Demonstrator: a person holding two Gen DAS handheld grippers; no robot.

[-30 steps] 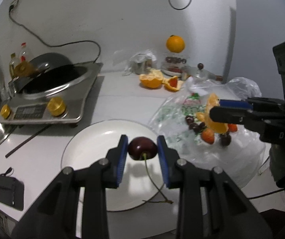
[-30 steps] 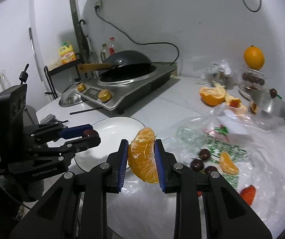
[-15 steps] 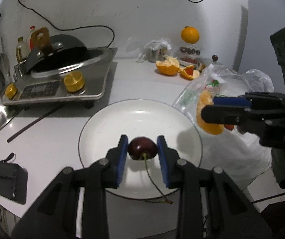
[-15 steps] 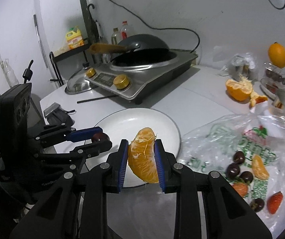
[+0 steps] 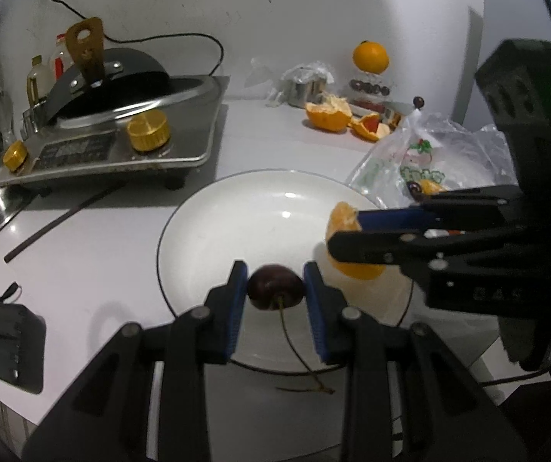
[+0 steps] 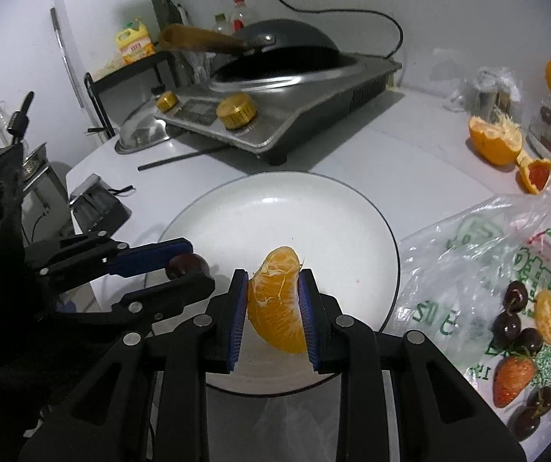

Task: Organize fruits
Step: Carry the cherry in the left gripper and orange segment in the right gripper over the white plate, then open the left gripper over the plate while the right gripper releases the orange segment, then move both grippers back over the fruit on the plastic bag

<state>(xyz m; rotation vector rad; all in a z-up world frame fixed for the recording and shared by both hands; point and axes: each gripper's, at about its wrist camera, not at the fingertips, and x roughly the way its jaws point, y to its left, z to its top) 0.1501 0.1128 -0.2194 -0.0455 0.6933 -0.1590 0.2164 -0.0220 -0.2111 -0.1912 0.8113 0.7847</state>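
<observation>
Left gripper (image 5: 275, 287): clenched on one dark cherry (image 5: 274, 287), held between the blue pads over the near edge of the plate (image 5: 237, 223); the stem hangs down toward the camera.
Right gripper (image 6: 273, 300): grasping one orange segment (image 6: 277, 302), upright between its pads, above the plate's near-right edge.
Grippers: two, close together over the same plate, the cherry to the left of the segment, not touching.
Plate: one, white, round, near the front edge of the white counter (image 5: 94, 261).
Plastic bag (image 6: 487, 269): one, flat on the counter just right of the plate.
Fruit on the bag: at least five cherries (image 6: 516, 294), one orange segment (image 6: 548, 317), two strawberries (image 6: 514, 377).
Back right corner: one whole orange (image 5: 370, 56), peel pieces (image 5: 329, 115) in front of it.
Cooker (image 5: 121, 134): one, at the left edge, wok on top.
</observation>
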